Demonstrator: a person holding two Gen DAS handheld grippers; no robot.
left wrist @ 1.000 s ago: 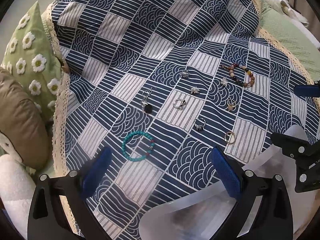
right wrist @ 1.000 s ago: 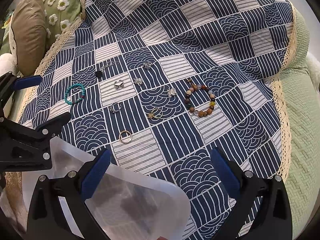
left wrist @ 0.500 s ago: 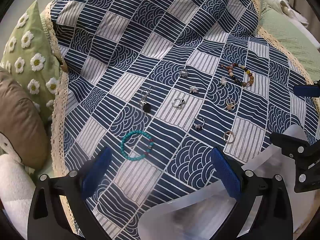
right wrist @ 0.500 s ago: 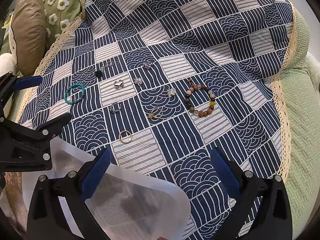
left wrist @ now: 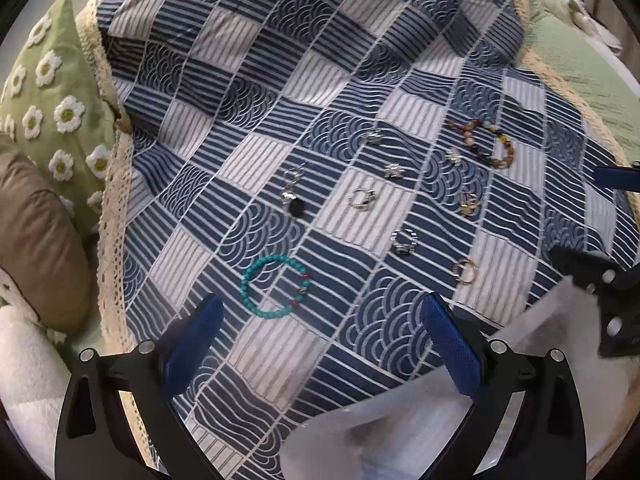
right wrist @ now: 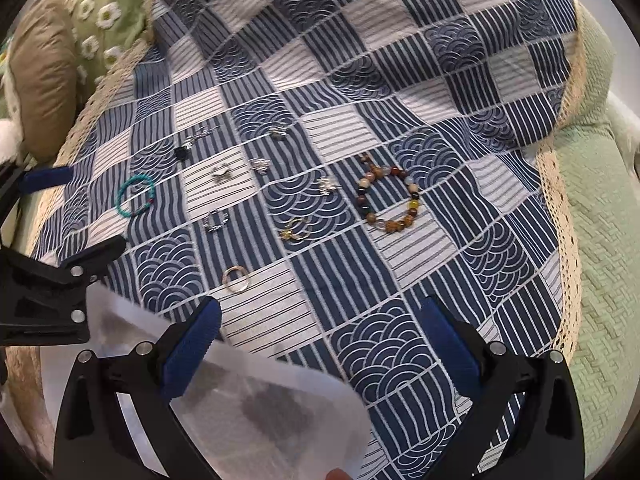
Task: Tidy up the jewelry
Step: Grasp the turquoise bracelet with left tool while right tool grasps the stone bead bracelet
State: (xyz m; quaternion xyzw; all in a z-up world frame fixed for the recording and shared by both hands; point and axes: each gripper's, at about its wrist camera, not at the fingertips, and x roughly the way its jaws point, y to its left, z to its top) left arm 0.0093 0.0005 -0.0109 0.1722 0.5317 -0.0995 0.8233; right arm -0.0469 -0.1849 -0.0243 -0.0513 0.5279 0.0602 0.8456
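My fingers (left wrist: 452,350) wear rough, matt blue rubber pads on smooth black plastic. Below lies a woven cotton-like cloth (left wrist: 256,92) edged in cream lace, matt. The rings (left wrist: 404,241) gleam like metal; the turquoise bracelet (left wrist: 274,291) has smooth beads. The pouch (right wrist: 256,396) is frosted, translucent plastic.

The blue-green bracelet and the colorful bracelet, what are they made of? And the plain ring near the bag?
The blue-green bracelet looks like small matte turquoise stone or plastic beads, with a few red ones. The colorful bracelet has bigger glossy round beads in brown, amber and white, probably polished stone or glass. The plain ring looks like shiny metal, gold or rose-toned; it glints.
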